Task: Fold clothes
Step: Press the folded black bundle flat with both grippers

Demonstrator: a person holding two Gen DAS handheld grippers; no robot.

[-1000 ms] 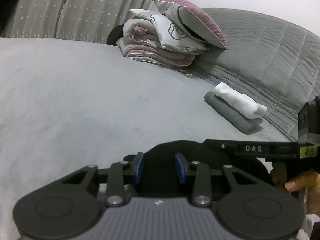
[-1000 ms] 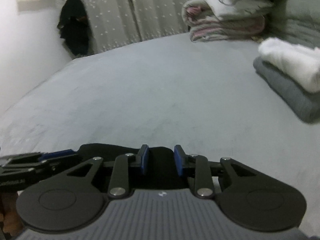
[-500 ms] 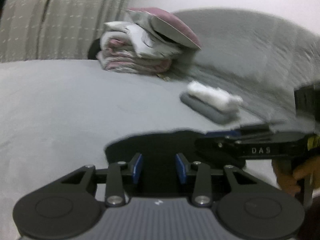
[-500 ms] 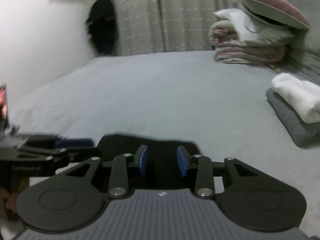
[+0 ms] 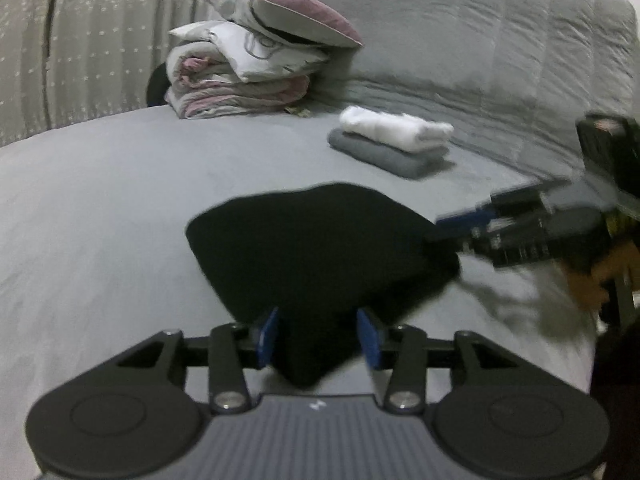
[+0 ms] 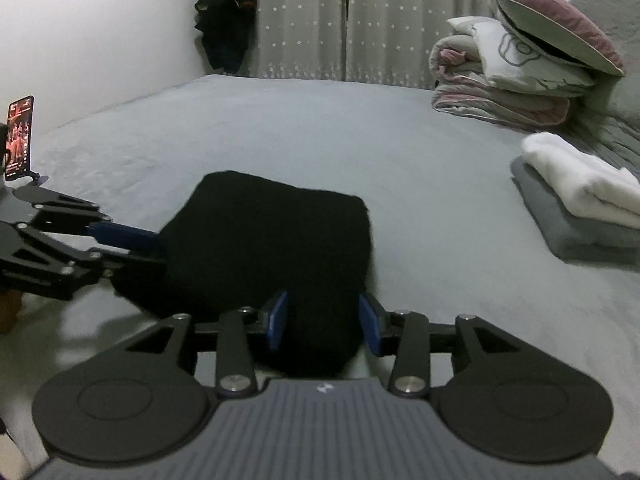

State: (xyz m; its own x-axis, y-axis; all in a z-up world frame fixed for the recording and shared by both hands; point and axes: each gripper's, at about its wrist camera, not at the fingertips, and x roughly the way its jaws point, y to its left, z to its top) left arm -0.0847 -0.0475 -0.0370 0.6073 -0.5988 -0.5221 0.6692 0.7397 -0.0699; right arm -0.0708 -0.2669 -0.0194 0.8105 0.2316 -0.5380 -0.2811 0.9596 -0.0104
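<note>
A black folded garment (image 5: 320, 248) lies on the grey bed (image 5: 100, 208). Its near left corner sits between the blue pads of my left gripper (image 5: 318, 332), whose jaws are opening while the cloth still fills the gap. The right gripper (image 5: 460, 228) reaches the garment's right edge, blurred, with a hand behind it. In the right wrist view the same garment (image 6: 272, 240) has its near right corner between the pads of my right gripper (image 6: 323, 324), also opening with cloth touching both pads. The left gripper (image 6: 132, 240) meets the garment's left edge.
A folded white piece on a folded grey one (image 5: 394, 140) (image 6: 580, 200) sits at the right. Behind is a pile of pink and white bedding with a pillow (image 5: 248, 76). A grey quilted headboard (image 5: 480, 48), dotted curtains, a hanging dark garment (image 6: 226, 20) and a lit phone (image 6: 19, 138).
Both views have rolled to level. Much more of the black garment now shows ahead of the grippers, and the gap between each pair of pads has widened.
</note>
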